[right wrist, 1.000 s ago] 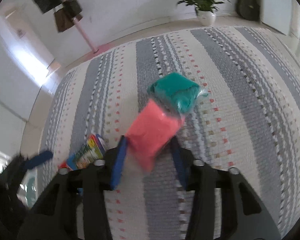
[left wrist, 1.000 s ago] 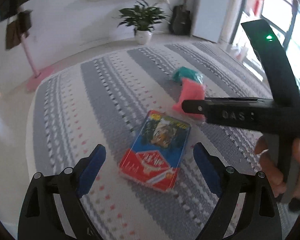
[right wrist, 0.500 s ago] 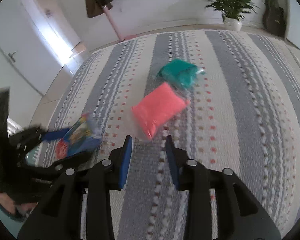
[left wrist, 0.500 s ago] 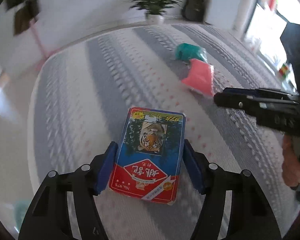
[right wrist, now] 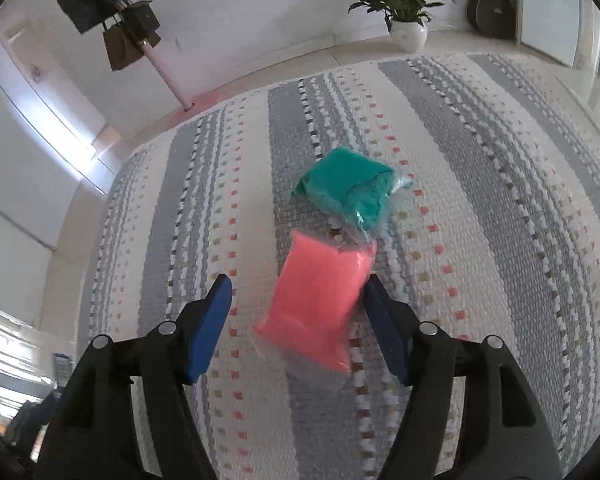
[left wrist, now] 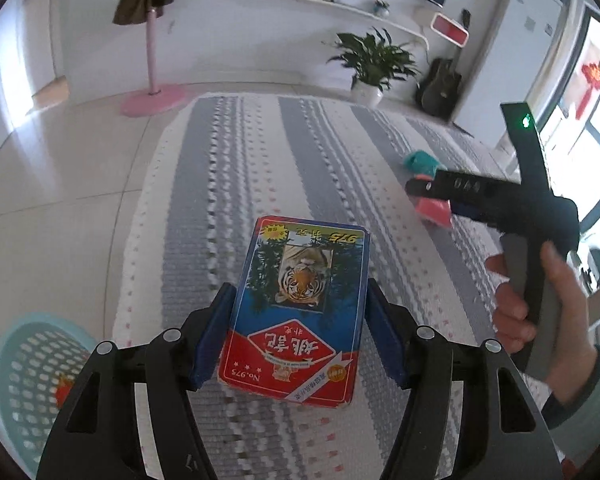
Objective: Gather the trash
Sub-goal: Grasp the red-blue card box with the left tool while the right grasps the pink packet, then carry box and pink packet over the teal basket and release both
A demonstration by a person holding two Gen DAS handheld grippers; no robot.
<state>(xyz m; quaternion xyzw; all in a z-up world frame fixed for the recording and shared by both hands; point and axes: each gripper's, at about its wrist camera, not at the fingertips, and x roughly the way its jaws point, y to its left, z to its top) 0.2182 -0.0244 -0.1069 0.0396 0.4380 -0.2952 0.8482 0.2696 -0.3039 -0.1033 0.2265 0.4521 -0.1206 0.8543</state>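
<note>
Striped rug — left gripper clamps card box, basket at eight o'clock; right gripper opening around pink packet.

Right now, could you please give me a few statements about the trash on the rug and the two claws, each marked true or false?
1. The left claw grips the tiger-print card box by its two long sides. True.
2. The pink bag lies between the right claw's blue pads, and the jaws are opening. True.
3. The teal bag lies far from the pink bag, at the other end of the striped rug. False: the two bags lie end to end, touching.
4. The right claw holds the teal bag. False: that bag lies on the rug beyond the claw.
5. A light blue perforated basket stands beside the rug in the left wrist view. True.
</note>
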